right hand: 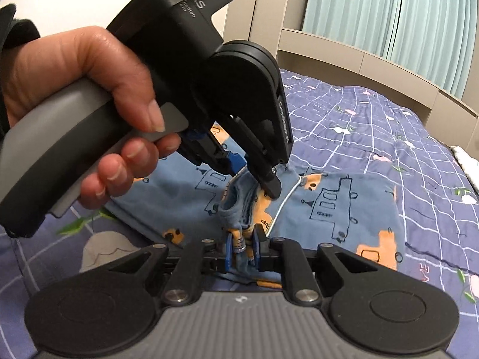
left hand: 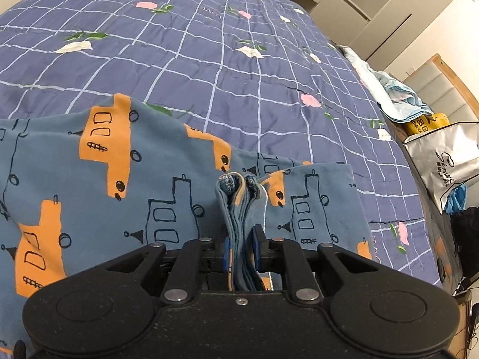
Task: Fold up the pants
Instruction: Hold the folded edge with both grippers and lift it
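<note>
Soft matt cotton pants, quilted cloth bedspread, matt black plastic left tool, glossy foil bag

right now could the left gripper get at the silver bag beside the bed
Probably not as things stand. The left gripper is shut on a bunched fold of the pants, so its jaws are occupied. The silver bag sits off the bed's far edge; nothing blocks the way, but it must let go first.

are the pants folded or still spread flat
Partly folded: the pants lie doubled on the bed, stacked edges pinched in both left gripper and right gripper.
</note>
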The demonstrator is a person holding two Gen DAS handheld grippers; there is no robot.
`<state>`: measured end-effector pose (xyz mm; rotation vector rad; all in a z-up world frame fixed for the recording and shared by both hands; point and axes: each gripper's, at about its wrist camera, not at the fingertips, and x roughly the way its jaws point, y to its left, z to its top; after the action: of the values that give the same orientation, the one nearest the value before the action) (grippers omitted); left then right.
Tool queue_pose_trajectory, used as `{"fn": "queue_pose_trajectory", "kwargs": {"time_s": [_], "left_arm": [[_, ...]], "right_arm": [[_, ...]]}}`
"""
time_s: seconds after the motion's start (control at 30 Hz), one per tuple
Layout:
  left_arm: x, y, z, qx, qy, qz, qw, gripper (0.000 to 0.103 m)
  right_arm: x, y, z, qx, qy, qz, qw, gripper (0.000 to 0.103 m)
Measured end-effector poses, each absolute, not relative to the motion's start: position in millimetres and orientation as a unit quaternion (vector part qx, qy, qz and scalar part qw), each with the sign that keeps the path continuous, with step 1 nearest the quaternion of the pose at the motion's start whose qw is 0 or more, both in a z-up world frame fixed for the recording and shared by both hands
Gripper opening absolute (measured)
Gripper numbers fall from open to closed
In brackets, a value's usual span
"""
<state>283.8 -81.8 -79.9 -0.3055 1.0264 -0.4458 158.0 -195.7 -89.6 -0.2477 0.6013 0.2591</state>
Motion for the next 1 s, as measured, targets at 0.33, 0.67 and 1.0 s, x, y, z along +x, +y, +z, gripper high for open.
{"fn": "queue_pose_trajectory", "kwargs": {"time_s": [0.33,0.67,1.0], "left_arm": [[285,-80,-78,-0.146,0.483,-0.211,0.837,0.013],[268,-70,-27,-0.083,0.45,-0.203,0.865,0.01],[268,9,-27,-0.08,0.458,-0.166,0.87,0.011]], "right_arm": [[158,-203,-86,-0.115,0.292,0.129,0.941,0.022],[147,-185,-51,-0.124,0.26,0.149,0.946,0.017],[159,-121,-48,-0.136,0.268,0.218,0.929,0.017]]}}
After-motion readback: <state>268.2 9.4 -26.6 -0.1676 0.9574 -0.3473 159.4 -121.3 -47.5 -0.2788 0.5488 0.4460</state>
